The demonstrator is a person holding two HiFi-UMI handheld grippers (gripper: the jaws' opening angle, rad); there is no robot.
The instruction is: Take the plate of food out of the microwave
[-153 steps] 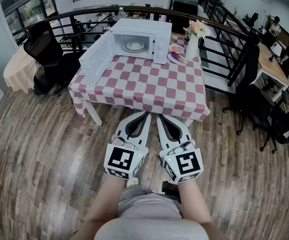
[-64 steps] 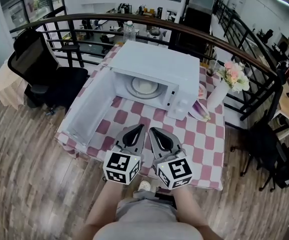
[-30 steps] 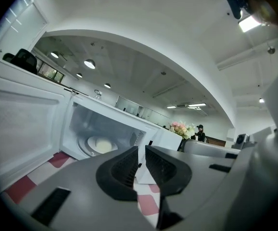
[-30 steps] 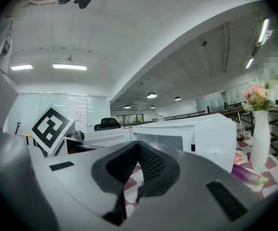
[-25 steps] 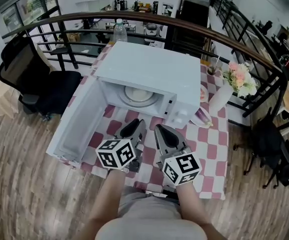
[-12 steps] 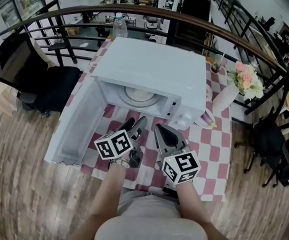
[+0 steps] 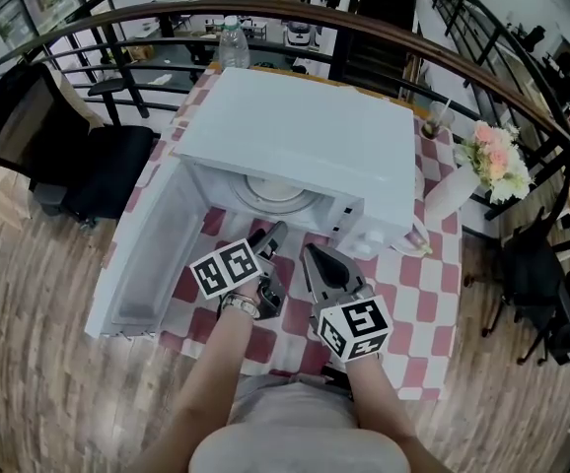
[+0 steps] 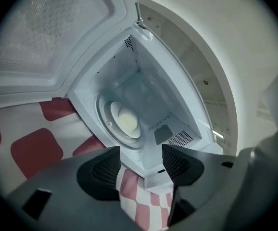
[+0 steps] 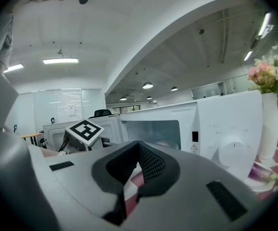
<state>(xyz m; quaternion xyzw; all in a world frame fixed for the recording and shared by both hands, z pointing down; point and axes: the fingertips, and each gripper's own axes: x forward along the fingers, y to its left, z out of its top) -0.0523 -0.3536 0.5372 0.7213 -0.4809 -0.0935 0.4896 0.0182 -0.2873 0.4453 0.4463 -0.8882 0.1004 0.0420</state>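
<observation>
Observations, taken left to right, all positions referred to the microwave (image 7: 305, 141).

1. A black office chair (image 7: 58, 146) stands on the wood floor, well to the left of the microwave and off the table.
2. The microwave door (image 7: 152, 254) is swung fully open to the left of the cavity, its inner face turned up towards me.
3. My left gripper (image 7: 268, 236) is in front of the cavity mouth, near the left half of the opening and rolled to one side. Its jaws stand apart with nothing between them; through the gap I see only the cavity sill and the checked tablecloth (image 7: 413, 294). The fingertips are outside the cavity.
4. The plate of food (image 8: 124, 120) is inside the microwave, at the centre of the cavity floor, with a pale mound on it. Neither gripper is touching it.
5. A water bottle (image 7: 231, 45) stands behind the microwave's left rear corner.
6. My right gripper (image 7: 311, 255) is in front of the microwave, below the right side of the opening and above the tablecloth. Its jaws are brought together at the tips and carry nothing.
7. A white vase (image 7: 451, 193) with pink flowers (image 7: 497, 156) stands on the table, just right of the microwave.
</observation>
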